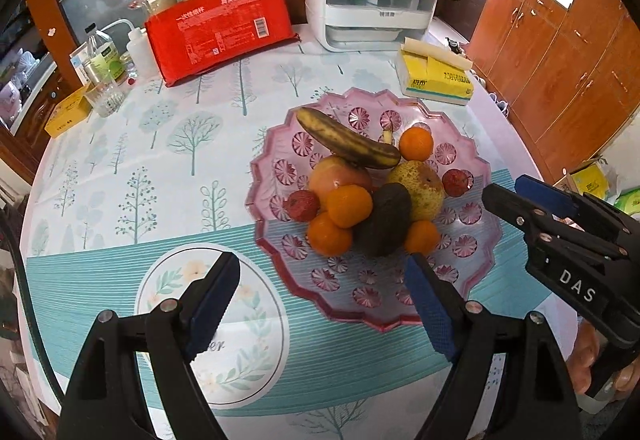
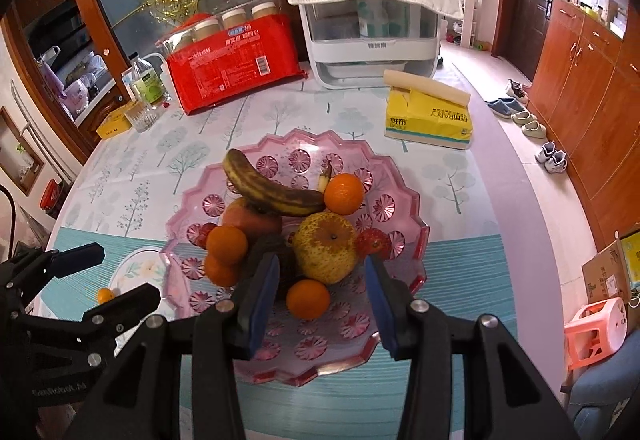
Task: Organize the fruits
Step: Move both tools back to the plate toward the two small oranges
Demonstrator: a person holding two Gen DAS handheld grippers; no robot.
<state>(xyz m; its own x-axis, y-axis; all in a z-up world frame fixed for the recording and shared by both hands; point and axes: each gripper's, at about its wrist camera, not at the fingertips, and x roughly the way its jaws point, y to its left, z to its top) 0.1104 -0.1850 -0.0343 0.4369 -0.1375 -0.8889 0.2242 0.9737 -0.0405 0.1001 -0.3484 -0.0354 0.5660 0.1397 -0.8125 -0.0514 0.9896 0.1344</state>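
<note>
A pink scalloped plate (image 1: 472, 272) (image 2: 404, 200) holds a pile of fruit: a browned banana (image 1: 348, 139) (image 2: 272, 189), an apple (image 1: 338, 176), a pear (image 1: 420, 186) (image 2: 326, 250), a dark avocado (image 1: 386, 220), several oranges (image 1: 348, 206) (image 2: 308, 299) and lychees (image 1: 304, 205). A small orange (image 2: 105, 295) lies on the table left of the plate. My left gripper (image 1: 324, 304) is open and empty at the plate's near left edge. My right gripper (image 2: 320, 304) is open and empty over the plate's near side, its jaws either side of the front orange.
At the back of the round table stand a red pack of cups (image 1: 220, 28), a white appliance (image 1: 372, 0), a yellow tissue pack (image 1: 434, 74), bottles (image 1: 104, 60) and a glass (image 1: 106, 98). Wooden cabinets (image 2: 592, 92) and shoes (image 2: 532, 128) are on the right.
</note>
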